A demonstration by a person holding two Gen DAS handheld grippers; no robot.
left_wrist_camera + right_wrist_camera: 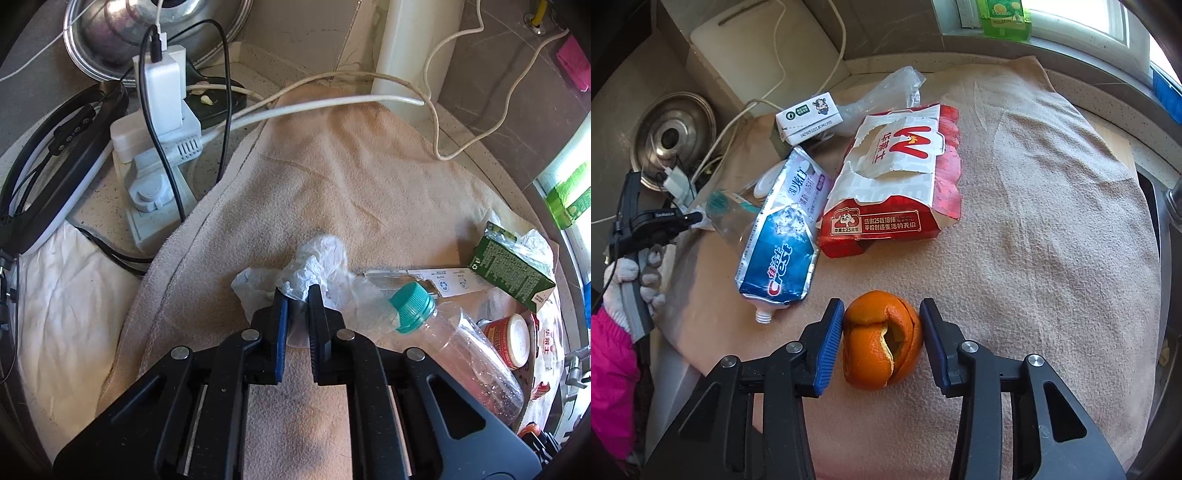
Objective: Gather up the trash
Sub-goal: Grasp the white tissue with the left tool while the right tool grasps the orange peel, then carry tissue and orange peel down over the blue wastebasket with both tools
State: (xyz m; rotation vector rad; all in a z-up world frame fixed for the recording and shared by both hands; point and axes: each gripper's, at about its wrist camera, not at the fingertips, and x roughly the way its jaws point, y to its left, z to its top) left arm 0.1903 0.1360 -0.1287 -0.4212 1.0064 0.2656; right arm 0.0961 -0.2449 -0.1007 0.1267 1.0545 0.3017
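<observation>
On the beige towel (332, 184), left tongs (298, 291) pinch a crumpled plastic wrapper (317, 258); right tongs (882, 314) squeeze an orange peel (882, 343)

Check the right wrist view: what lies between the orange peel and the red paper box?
Nothing: in the right wrist view only bare beige towel separates the orange peel from the red paper box.
</observation>
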